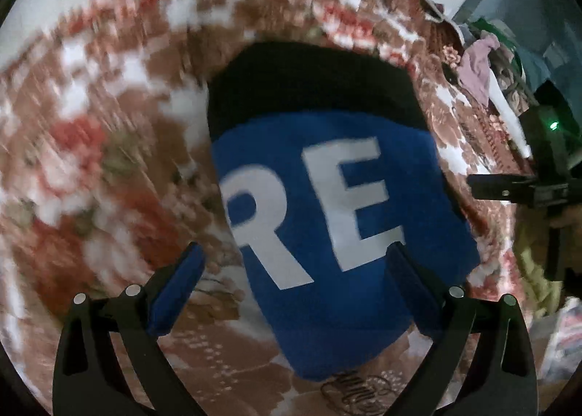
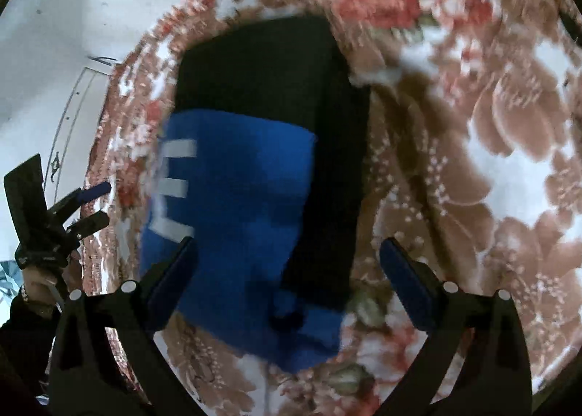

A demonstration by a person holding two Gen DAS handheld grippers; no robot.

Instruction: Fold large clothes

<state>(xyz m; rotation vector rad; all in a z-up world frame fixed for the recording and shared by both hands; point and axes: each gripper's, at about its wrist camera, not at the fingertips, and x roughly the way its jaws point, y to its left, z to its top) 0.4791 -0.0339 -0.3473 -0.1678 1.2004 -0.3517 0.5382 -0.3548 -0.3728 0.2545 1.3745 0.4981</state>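
Both grippers, left gripper (image 1: 296,263) and right gripper (image 2: 287,256), hang above with jaws wide apart, holding nothing. Below them, the folded blue and black garment (image 1: 327,205) lies flat on the flowery bed cover (image 1: 109,168).

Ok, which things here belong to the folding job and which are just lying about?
Part of the job:
- blue and black garment, folded, white letters on top
- left gripper, open above it
- right gripper, open above it

Lying about:
- floral blanket underneath
- heap of clothes at the far edge
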